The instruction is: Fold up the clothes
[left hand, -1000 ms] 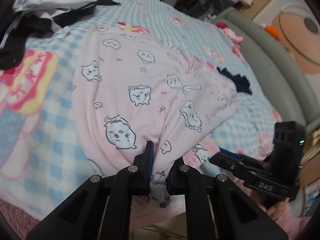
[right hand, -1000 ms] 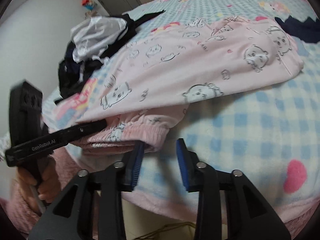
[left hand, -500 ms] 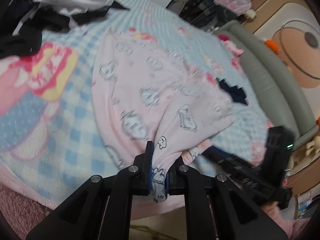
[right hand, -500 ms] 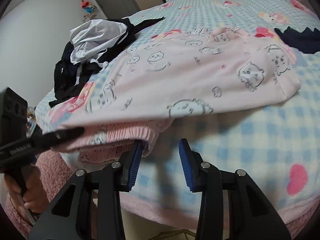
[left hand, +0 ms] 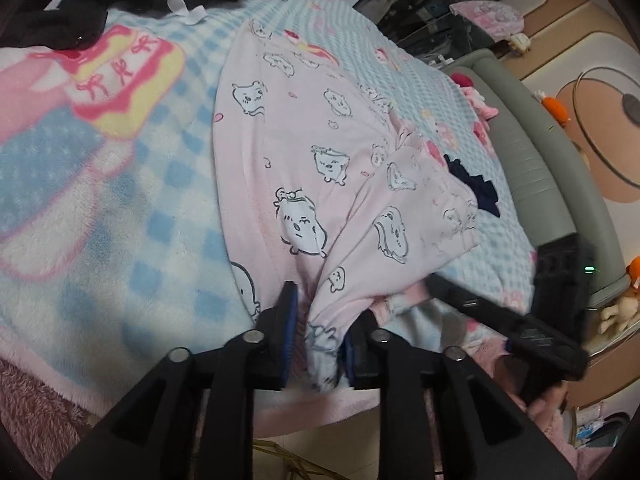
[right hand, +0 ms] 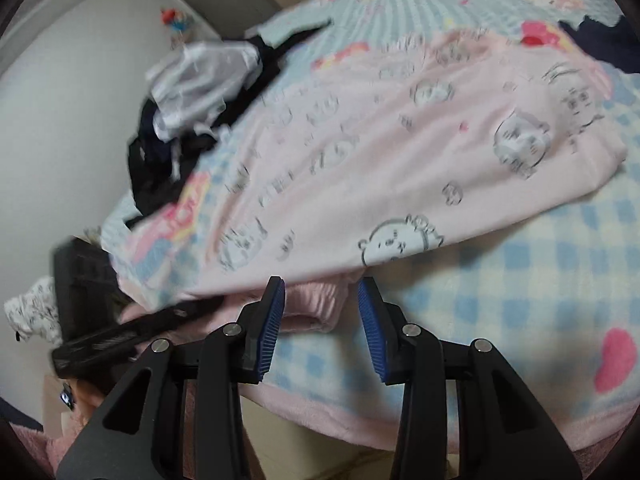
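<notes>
Left gripper is pinching a bunched fold of the pink pyjama between its blue pads at the bed's near edge, though the pads are standing a little apart and the cloth is filling only part of the gap. Right gripper is hanging with its jaws wide apart and nothing between them, aimed at the pyjama's ribbed cuff, which is lying just ahead of its fingertips at the same near edge.

Judging from this, the main risk is the fold sliding out of the left gripper: the hold is looking loose, the fleece is soft and thick, and any pull across the bed would be dragging most of the garment's weight against the fuzzy blanket. A second risk is the right gripper closing on the blanket along with the cuff, since the two are lying pressed together. The right view is also blurring, so a hurried close could be missing the cuff altogether.

As for position, the pyjama is spreading from the near edge toward the far side, its upper layer draping over the cuff. A dark pile is sitting near the bed's far left corner, well apart from both grippers.
</notes>
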### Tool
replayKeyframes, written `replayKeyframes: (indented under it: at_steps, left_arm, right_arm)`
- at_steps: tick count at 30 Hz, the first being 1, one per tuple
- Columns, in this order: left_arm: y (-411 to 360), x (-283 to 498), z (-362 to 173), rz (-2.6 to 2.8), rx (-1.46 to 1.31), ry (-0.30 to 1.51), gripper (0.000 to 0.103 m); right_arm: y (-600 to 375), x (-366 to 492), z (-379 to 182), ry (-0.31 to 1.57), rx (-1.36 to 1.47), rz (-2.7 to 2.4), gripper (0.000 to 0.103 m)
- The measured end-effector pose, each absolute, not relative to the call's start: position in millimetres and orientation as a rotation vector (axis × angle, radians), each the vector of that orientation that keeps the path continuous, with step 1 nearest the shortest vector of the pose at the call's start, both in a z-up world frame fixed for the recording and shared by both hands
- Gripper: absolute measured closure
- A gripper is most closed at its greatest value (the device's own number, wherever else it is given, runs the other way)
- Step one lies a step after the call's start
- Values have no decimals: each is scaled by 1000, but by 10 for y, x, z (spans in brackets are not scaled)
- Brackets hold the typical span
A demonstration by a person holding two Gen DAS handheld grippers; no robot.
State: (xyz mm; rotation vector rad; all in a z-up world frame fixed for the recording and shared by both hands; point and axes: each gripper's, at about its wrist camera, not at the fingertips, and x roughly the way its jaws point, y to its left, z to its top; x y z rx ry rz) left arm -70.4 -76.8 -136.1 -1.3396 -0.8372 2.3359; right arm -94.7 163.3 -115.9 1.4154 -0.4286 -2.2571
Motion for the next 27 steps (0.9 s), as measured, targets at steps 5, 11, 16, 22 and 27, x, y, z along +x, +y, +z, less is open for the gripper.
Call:
replayKeyframes:
  at_steps: [5, 11, 16, 22, 27]
  left_arm:
    - [-819, -712, -1391, 2339, -1355, -829, 75]
    - [-895, -706, -1474, 2261, -1367, -942, 75]
    - [-998, -633, -1559, 2163, -1349, -1098, 74]
    - [-861, -670, -1658, 2168, -1391, -1051, 68]
    - [-737, -805, -1702, 2153, -1387, -1020, 48]
  right_arm:
    - [1669, -970, -1290, -392, 1489, -2273, 64]
    - [1866, -916, -1306, -469, 1491, -2263, 66]
    - [1801, -1050, -1295, -483, 1458, -2162, 66]
    - [1580, -1249, -1451, -420, 1514, -2118, 67]
    - [1594, -1178, -1389, -390, 1490, -2131, 83]
